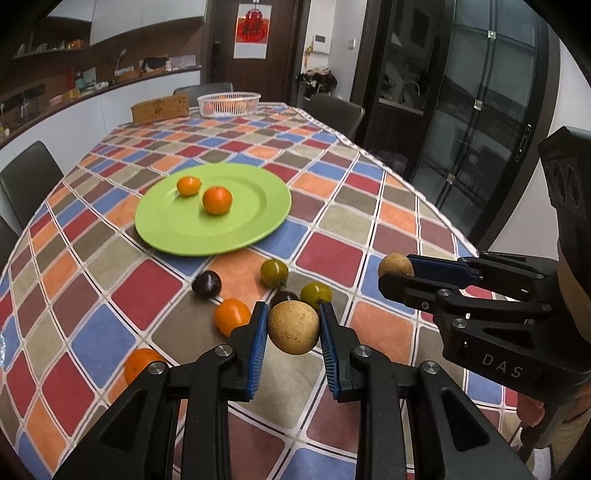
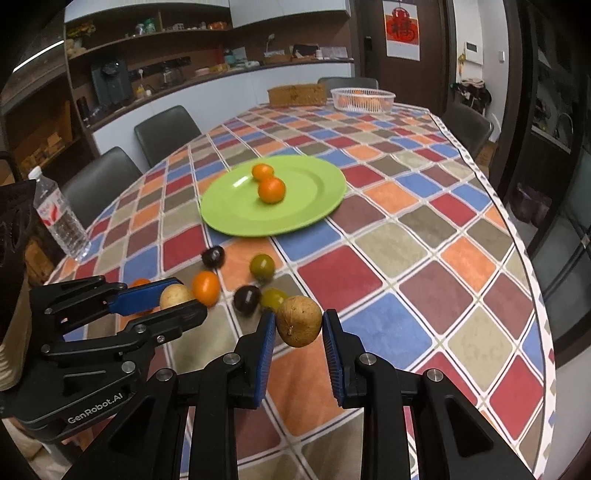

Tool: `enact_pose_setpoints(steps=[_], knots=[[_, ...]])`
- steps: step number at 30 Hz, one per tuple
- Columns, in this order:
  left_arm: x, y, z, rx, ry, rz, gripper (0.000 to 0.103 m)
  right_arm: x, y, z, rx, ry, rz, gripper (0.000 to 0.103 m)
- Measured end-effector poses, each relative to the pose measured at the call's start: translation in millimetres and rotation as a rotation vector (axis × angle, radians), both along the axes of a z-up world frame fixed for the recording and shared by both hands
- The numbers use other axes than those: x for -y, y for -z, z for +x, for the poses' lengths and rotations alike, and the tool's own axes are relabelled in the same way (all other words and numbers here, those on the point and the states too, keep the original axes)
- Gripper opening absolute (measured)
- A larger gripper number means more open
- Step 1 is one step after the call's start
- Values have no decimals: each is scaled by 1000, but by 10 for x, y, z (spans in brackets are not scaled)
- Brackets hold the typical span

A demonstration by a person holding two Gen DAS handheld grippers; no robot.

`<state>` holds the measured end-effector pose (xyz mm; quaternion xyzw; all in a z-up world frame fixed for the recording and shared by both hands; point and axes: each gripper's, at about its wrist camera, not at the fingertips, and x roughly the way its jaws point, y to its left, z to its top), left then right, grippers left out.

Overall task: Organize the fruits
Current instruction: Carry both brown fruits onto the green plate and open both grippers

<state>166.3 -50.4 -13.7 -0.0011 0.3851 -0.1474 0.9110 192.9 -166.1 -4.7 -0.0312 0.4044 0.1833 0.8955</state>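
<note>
While tilted downward, both tongs (image 1: pixel 293 326) (image 2: pixel 299 322) clamp longans (image 1: pixel 293 326)

This is the dining area of a home, centred on a long table (image 2: pixel 424 236) under a checked, many-coloured cloth. Dark padded chairs (image 2: pixel 166 127) stand along its sides and far end. Behind the table run a white counter (image 2: pixel 229 79) and wooden shelves (image 2: pixel 155 35) of household clutter, with a red paper hanging (image 1: pixel 250 31) on the wall beyond its far end.

Round green plate (image 1: pixel 255 206) — glossy, smooth plastic by its look. The chequered multicoloured tablecloth (image 1: pixel 332 254) looks matt. Round tan fruit (image 1: pixel 293 326) — dull, speckled skin; blue ribbed pads (image 1: pixel 258 343).
</note>
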Motion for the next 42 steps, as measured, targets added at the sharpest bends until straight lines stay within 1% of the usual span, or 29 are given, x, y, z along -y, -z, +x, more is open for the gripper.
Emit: enact_pose_setpoints(steps=[9, 19, 26, 31, 34, 38, 42], knots=[[-139, -246, 19, 72, -12, 4, 28, -152, -220, 40, 53, -22, 29, 27], [-275, -403, 198, 118, -37, 7, 28, -324, -412, 273, 92, -42, 48, 27], [-374, -471, 469, 116, -43, 2, 28, -434, -464, 565, 89, -49, 55, 27], [-452, -494, 677, 111, -51, 16, 28, -508, -468, 819, 67, -44, 45, 27], [-516, -489, 821, 102, -54, 11, 28, -557, -460, 966, 54, -45, 35, 27], [-588, -437, 1013, 78, -61, 5, 28, -630, -432, 1142, 35, -50, 24, 27], [-659, -329, 1224, 33, -67, -10, 28, -688, -357, 1330, -3, -53, 11, 27]])
